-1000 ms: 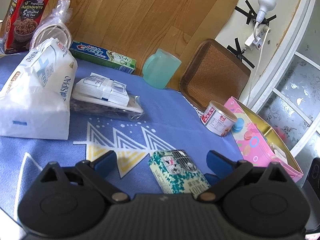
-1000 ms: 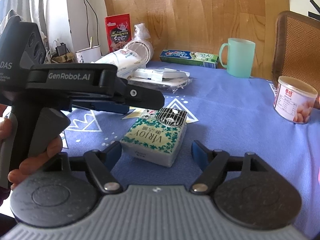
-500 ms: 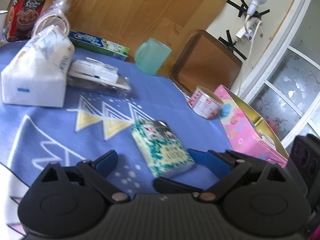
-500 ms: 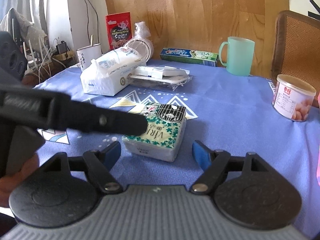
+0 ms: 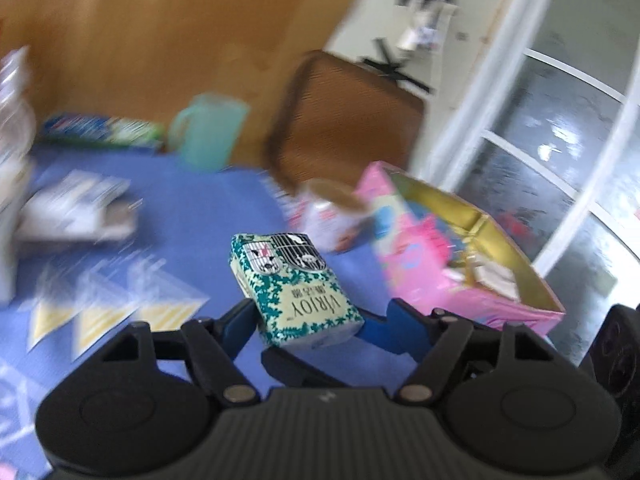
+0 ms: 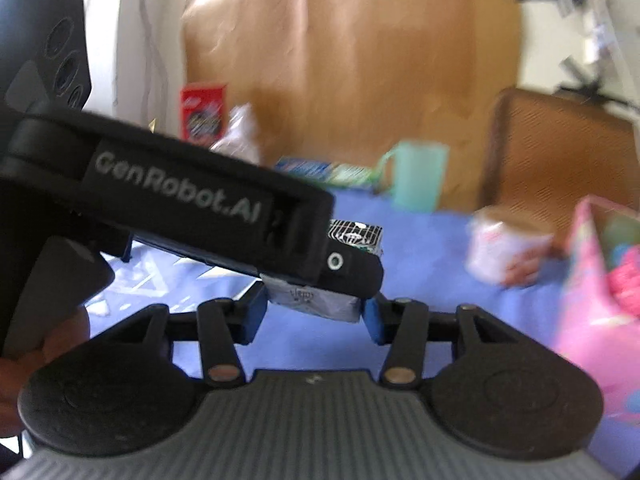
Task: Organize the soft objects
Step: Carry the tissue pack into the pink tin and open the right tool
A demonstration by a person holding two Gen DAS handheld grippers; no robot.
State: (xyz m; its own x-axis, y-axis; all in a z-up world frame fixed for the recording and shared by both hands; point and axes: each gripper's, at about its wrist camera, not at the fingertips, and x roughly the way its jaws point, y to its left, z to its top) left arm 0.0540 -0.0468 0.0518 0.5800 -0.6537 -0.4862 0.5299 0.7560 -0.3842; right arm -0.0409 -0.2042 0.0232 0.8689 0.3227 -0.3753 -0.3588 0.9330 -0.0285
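A green-and-white tissue pack [image 5: 294, 286] with a cat print is held off the blue tablecloth. My left gripper [image 5: 310, 322] is shut on its near end, the blue pads pressing its sides. My right gripper [image 6: 314, 312] is shut on the same pack [image 6: 316, 304] from the other side; the left gripper's black body [image 6: 200, 216] crosses above it and hides most of the pack. A pink box [image 5: 452, 276] with a gold inside stands open to the right. Both views are motion-blurred.
A round can [image 5: 332, 216] stands beside the pink box. A teal mug [image 5: 206, 136], a toothpaste box [image 5: 104, 132] and a brown tray [image 5: 344, 120] line the back wall. Wrapped white packs [image 5: 76, 212] lie at the left. A red snack bag [image 6: 202, 110] stands far back.
Both grippers closed on the tissue pack and lifted it off the cloth. The pack and both grippers have swung right, toward the pink box.
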